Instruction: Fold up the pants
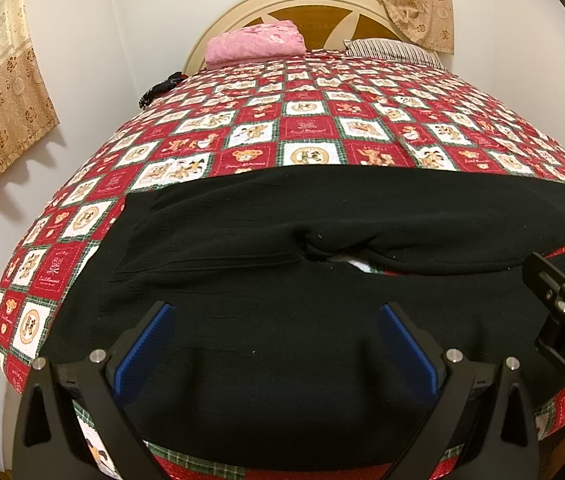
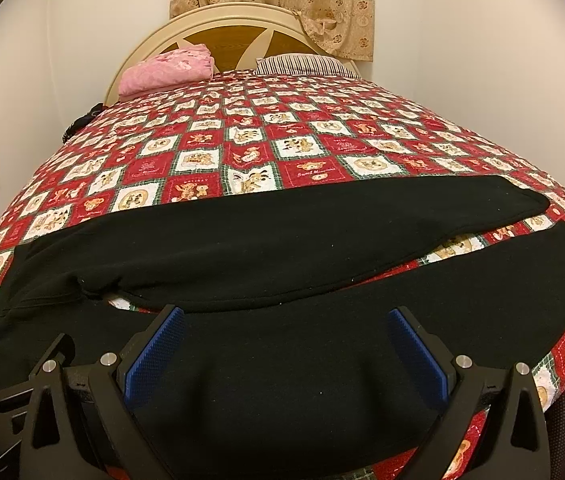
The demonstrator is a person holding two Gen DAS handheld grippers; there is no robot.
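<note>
The left gripper (image 1: 274,344) is released, its blue pads (image 1: 144,348) spread wide above the near leg of the black pants (image 1: 282,380), grasping nothing; the right gripper (image 2: 286,348) is likewise released, its pads (image 2: 154,356) apart over the same near leg further toward the cuffs. The pants lie flat across the near end of the red patchwork quilt (image 1: 306,120), the waist off to the left of the left gripper, the two legs running away to the right; just ahead of both grippers the far leg parts from the near one, and a wedge of quilt shows between them, widening toward the cuffs. From the left wrist view the right gripper's black frame shows at the right edge. Well ahead of both, by the headboard (image 2: 222,40), sit a folded pink blanket (image 2: 162,70) and a striped pillow (image 2: 302,65).
</note>
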